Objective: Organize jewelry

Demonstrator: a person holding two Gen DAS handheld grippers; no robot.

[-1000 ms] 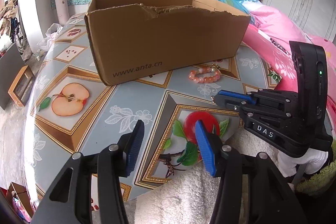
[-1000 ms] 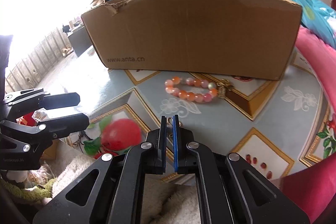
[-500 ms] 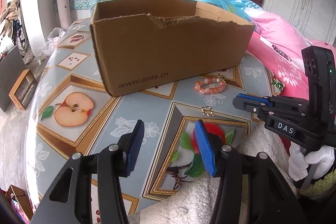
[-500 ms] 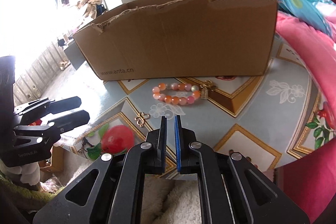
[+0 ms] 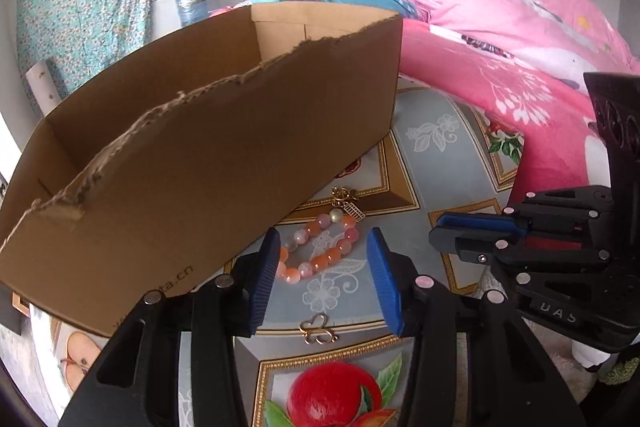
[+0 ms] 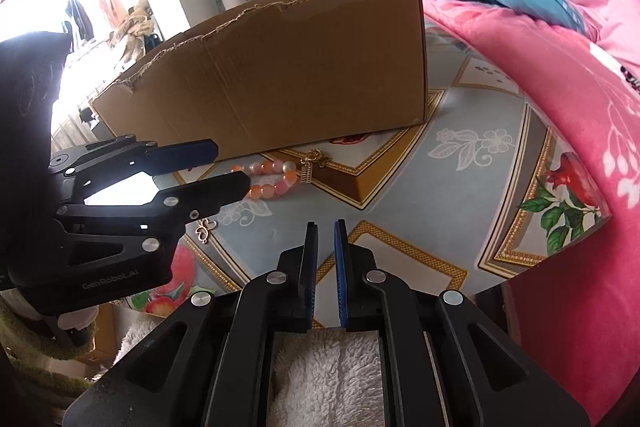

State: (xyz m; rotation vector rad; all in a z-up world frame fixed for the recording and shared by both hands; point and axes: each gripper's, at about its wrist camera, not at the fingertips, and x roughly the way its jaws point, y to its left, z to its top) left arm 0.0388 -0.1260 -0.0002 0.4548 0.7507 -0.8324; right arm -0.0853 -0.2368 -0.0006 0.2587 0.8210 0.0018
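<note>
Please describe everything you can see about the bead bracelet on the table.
The bead bracelet is a closed loop of round, glossy beads in orange, pink and milky white, with one pale green bead and small gold charms at its far end. It lies flat on the patterned table, just in front of the cardboard box. The open left gripper frames it; whether the fingers touch it is unclear.

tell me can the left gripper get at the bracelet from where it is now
Probably yes. The left gripper is open, with the bracelet lying between its fingers on the table. The box stands close beside but doesn't cover it.
</note>
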